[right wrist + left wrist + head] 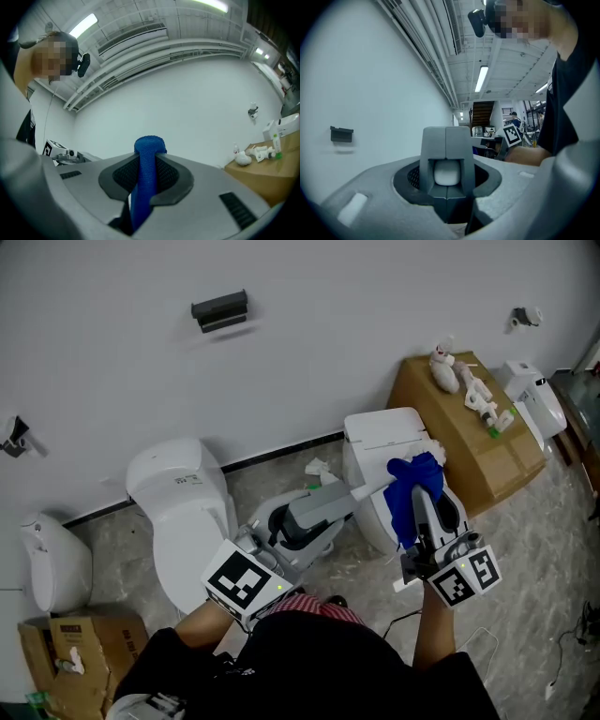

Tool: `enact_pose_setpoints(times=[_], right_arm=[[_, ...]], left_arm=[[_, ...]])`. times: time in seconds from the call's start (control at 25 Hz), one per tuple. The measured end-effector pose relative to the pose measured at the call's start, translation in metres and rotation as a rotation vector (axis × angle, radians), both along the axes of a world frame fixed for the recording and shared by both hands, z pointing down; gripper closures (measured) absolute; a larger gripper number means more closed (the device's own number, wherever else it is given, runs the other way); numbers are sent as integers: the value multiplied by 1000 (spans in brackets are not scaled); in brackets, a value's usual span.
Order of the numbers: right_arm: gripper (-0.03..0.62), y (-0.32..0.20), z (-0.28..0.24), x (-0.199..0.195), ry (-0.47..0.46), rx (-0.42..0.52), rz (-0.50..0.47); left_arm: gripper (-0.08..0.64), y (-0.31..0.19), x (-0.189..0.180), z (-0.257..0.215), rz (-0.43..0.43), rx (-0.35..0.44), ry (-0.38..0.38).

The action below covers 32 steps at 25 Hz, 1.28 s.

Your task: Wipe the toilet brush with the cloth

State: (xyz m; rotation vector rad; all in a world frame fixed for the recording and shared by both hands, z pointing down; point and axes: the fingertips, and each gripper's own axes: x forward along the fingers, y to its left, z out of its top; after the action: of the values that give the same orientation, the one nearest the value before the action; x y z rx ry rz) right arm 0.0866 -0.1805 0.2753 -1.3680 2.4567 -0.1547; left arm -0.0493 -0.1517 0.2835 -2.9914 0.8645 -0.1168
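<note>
The toilet brush has a grey handle [323, 505] and a thin white shaft that runs right into the blue cloth [410, 486]. My left gripper [286, 526] is shut on the handle's end. In the left gripper view the grey handle [446, 140] stands squarely between the jaws. My right gripper [427, 512] is shut on the cloth, which is bunched over the shaft's far end. A white tuft [433, 450] shows just beyond it. In the right gripper view the blue cloth [146, 173] sticks up between the pads. Both grippers are held above the floor.
A white toilet [183, 493] stands at the left and another [380, 437] behind the cloth. A cardboard box [459, 442] with white toys is at the right, with a white dispenser [536, 395] beside it. A second box [66, 652] sits lower left.
</note>
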Motion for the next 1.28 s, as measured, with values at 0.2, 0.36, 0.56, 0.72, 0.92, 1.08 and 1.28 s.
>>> enact_pose_setpoints(times=[0.2,0.36,0.56,0.72,0.92,1.08,1.28], right_arm=[[528,0,-4,-8,-24,1,23],[527,2,-5,-17,-20,-3,10],[528,2,-11,-20,0,-13,15],[526,5,-15,-12,0,-15,40],[526,7,-14,-11,6,-11,54],[527,6,-12,-9,5,-11,57],[528,5,-14,-3,3,-4,62]], left_arm=[[393,-10,-17,-3,-1,-8,-1],[393,-18,-23,-5,1,-14,0],[393,-31,-23,-10,21,-9,9],[393,-38,-16,-13,40,-7,21],[393,-45,-8,-15,70,5,17],[393,-50,-3,-19,81,23,10],[393,-55,1,-21,92,22,6]])
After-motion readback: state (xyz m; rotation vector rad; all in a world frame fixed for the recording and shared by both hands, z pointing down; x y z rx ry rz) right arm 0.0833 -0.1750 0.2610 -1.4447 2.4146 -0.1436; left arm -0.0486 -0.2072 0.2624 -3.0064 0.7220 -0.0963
